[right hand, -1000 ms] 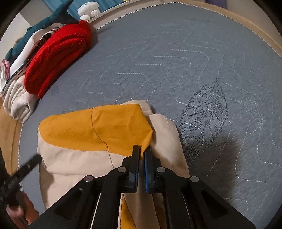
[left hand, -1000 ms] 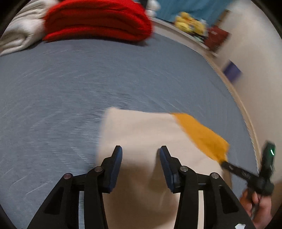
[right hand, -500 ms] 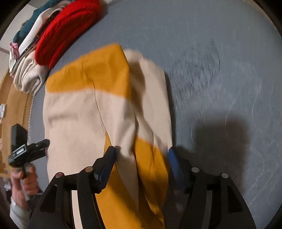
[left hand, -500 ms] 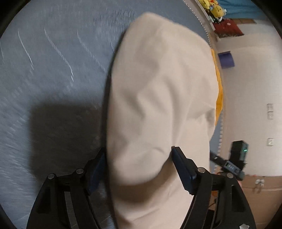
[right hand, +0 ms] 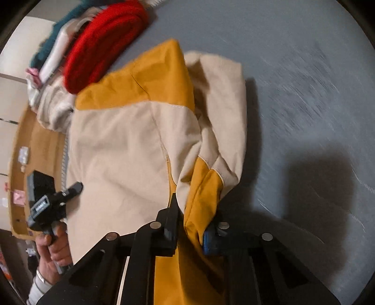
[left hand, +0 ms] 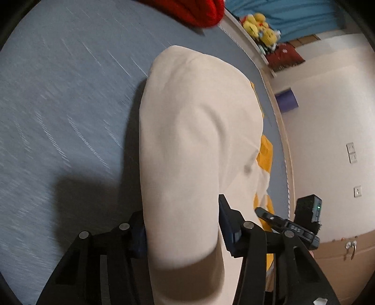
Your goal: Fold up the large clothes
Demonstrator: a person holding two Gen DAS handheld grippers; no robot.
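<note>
A cream and mustard-yellow garment (right hand: 121, 145) lies partly folded on the grey-blue quilted bed (right hand: 316, 82). In the left wrist view the cream cloth (left hand: 192, 152) bulges up between my left gripper's (left hand: 182, 225) wide-apart fingers, which straddle a thick fold. My right gripper (right hand: 189, 223) is partly closed around a bunched yellow and cream fold (right hand: 204, 187), lifting it off the bed. The left gripper and the hand holding it also show in the right wrist view (right hand: 46, 206), at the garment's left edge.
A folded red garment (right hand: 103, 44) lies on a stack of white and teal clothes (right hand: 51, 54) at the far side. The bed's wooden rim (left hand: 279, 112) runs along a white wall. Yellow plush toys (left hand: 260, 21) sit beyond the rim.
My right gripper, shut on the yellow edge a second ago, opened and now closes around a thicker fold. My left gripper has scooped under the cream cloth and both lift the garment.
</note>
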